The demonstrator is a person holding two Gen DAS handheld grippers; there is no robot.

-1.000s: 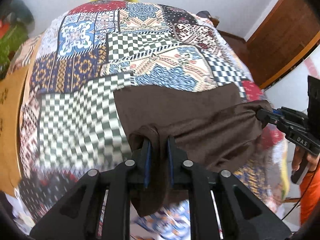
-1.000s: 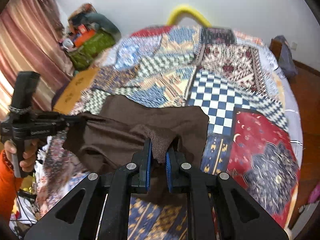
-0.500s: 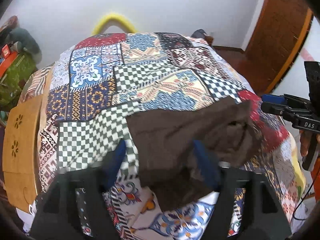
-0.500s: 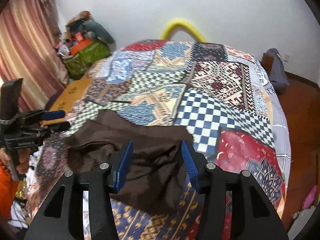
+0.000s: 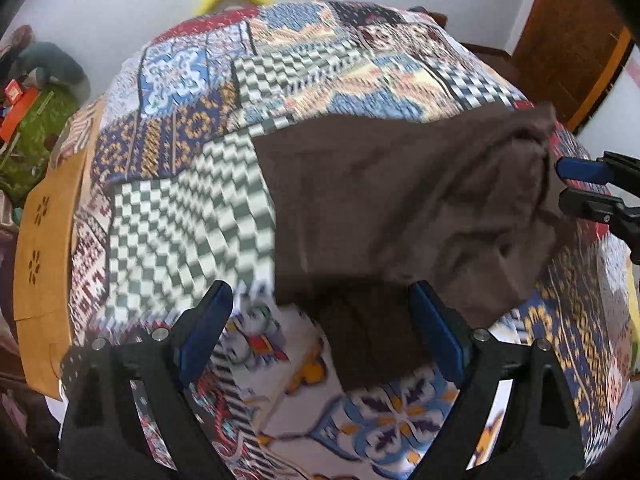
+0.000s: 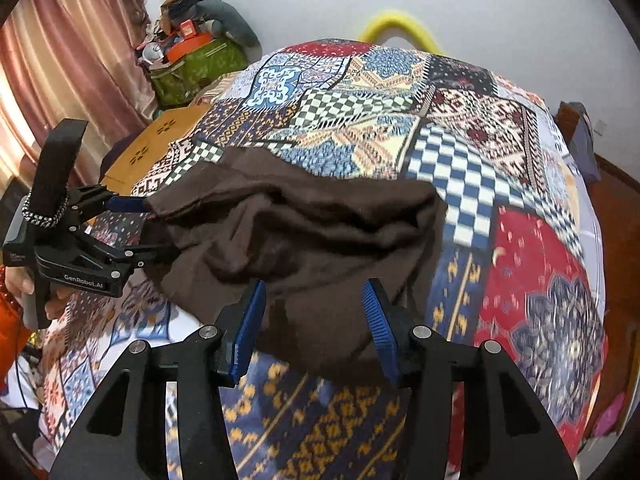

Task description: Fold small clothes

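On a patchwork bedspread [image 6: 472,184], a brown garment [image 6: 312,240] is lying rumpled and partly folded over itself while I am holding my left gripper [image 5: 320,320] and right gripper [image 6: 314,320] over its near edge, both with jaws spread wide and gripping nothing. The blue pads [image 6: 248,320] are sitting just beside the cloth, though motion blur is making it hard to tell whether they are touching it.
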